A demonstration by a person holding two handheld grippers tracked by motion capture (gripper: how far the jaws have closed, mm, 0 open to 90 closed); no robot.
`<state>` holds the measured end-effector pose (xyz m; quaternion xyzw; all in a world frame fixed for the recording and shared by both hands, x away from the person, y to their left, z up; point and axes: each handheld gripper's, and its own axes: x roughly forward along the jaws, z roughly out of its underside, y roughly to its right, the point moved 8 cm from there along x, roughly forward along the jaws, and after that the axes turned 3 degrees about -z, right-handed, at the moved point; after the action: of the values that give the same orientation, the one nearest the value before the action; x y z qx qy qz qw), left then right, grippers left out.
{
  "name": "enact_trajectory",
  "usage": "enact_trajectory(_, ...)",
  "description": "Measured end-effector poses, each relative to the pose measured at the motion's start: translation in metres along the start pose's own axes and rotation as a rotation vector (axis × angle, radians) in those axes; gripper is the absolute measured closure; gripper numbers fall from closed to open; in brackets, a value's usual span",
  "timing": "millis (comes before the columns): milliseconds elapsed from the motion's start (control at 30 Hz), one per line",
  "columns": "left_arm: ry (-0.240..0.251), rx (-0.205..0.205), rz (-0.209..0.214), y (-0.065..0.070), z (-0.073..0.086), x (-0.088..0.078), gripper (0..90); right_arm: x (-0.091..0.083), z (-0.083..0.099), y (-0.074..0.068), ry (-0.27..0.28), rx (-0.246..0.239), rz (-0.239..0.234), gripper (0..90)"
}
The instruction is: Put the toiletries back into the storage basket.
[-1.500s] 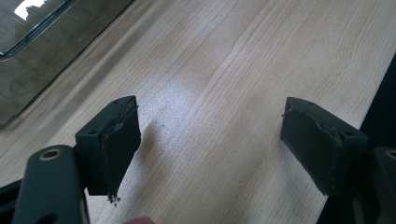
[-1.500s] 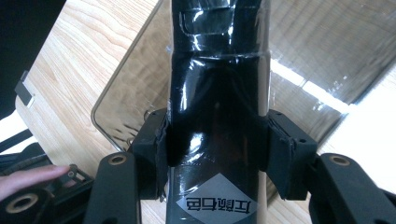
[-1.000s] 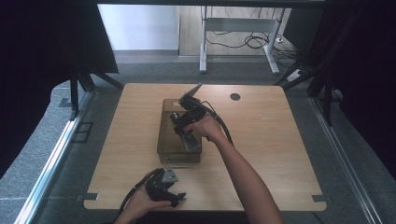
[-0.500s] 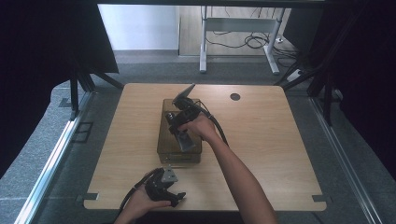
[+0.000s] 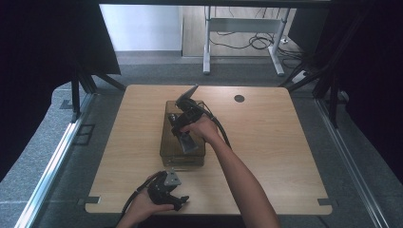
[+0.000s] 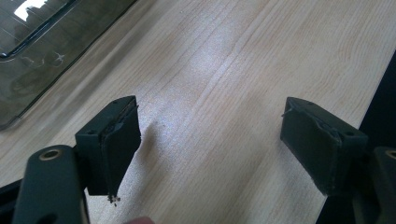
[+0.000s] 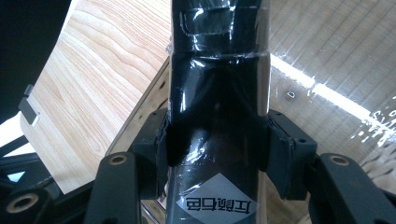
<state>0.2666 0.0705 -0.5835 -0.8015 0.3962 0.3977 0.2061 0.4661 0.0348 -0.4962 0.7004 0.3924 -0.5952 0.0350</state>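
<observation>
A black carton wrapped in shiny film (image 7: 217,70), with a white diamond label, is clamped between the pads of my right gripper (image 7: 215,144). In the high view the carton (image 5: 188,93) sticks up and away from that right gripper (image 5: 183,111), tilted above a clear plastic bin (image 5: 166,152) in the middle of the table. My left gripper (image 5: 178,202) rests low at the table's front edge, in a hand. Its jaws (image 6: 210,135) stand wide apart over bare wood with nothing between them.
The wooden table (image 5: 275,142) has a round black cable hole (image 5: 239,99) at the back right. A corner of the bin (image 6: 28,70) lies up and to the left of the left gripper's jaws. Black curtains and floor rails flank the table.
The right gripper with the carton has shifted slightly to the left over the bin. The left gripper has stayed put.
</observation>
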Motion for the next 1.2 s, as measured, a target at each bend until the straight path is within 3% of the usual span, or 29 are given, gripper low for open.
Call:
enact_trajectory(333,0.005,0.012,0.011,0.004,-0.001,0.001,20.3,0.008,-0.005,-0.004,0.000,0.038,0.003,46.5)
enact_trajectory(833,0.022,0.015,0.026,0.007,-0.003,-0.003,20.3,0.023,-0.016,0.002,0.050,0.176,-0.008,46.5)
enact_trajectory(1200,0.021,0.016,0.029,0.008,-0.003,-0.002,20.3,0.029,-0.017,0.000,0.068,0.243,-0.013,46.5)
